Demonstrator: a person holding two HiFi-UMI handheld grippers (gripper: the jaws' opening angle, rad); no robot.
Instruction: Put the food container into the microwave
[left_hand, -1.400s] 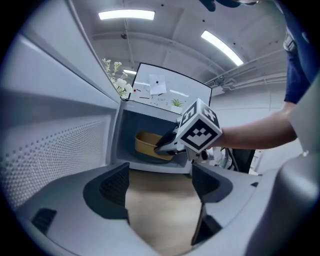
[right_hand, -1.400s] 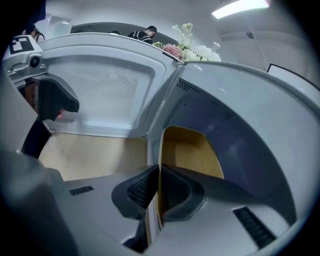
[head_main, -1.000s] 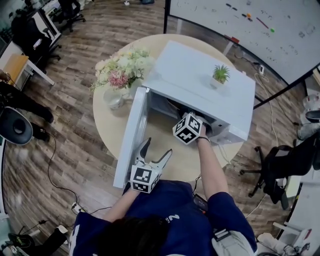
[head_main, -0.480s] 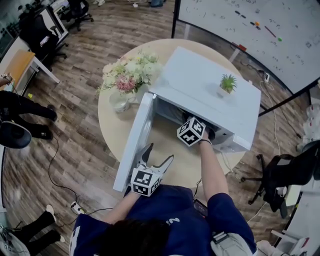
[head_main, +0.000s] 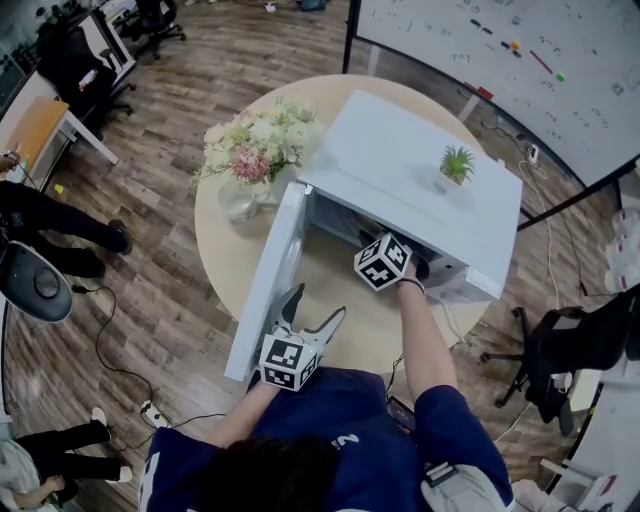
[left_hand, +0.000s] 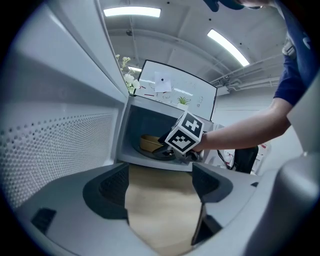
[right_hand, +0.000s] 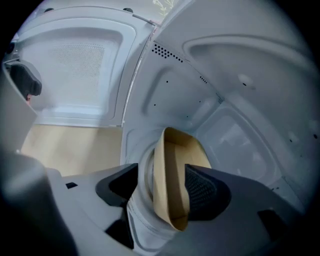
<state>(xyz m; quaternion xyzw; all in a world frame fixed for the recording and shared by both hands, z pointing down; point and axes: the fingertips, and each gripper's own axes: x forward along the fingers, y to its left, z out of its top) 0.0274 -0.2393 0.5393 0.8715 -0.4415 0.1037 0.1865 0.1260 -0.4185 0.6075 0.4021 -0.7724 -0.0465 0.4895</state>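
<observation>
The white microwave (head_main: 400, 170) stands on the round table with its door (head_main: 265, 290) swung wide to the left. A brown paper food container (right_hand: 172, 180) sits on the glass turntable (right_hand: 142, 210) inside; the left gripper view also shows this container (left_hand: 149, 143). My right gripper (right_hand: 161, 187) reaches into the cavity with its jaws apart on either side of the container, a gap showing at the left jaw. Its marker cube (head_main: 382, 262) sits at the microwave's mouth. My left gripper (head_main: 317, 305) hovers open and empty over the table, in front of the door.
A glass vase of flowers (head_main: 255, 150) stands on the table (head_main: 235, 250) left of the microwave. A small potted plant (head_main: 455, 162) sits on top of it. Office chairs, desks and a whiteboard (head_main: 520, 50) surround the table on the wooden floor.
Both grippers have stayed nearly still. The right one remains inside the microwave, and only the head view has shifted slightly.
</observation>
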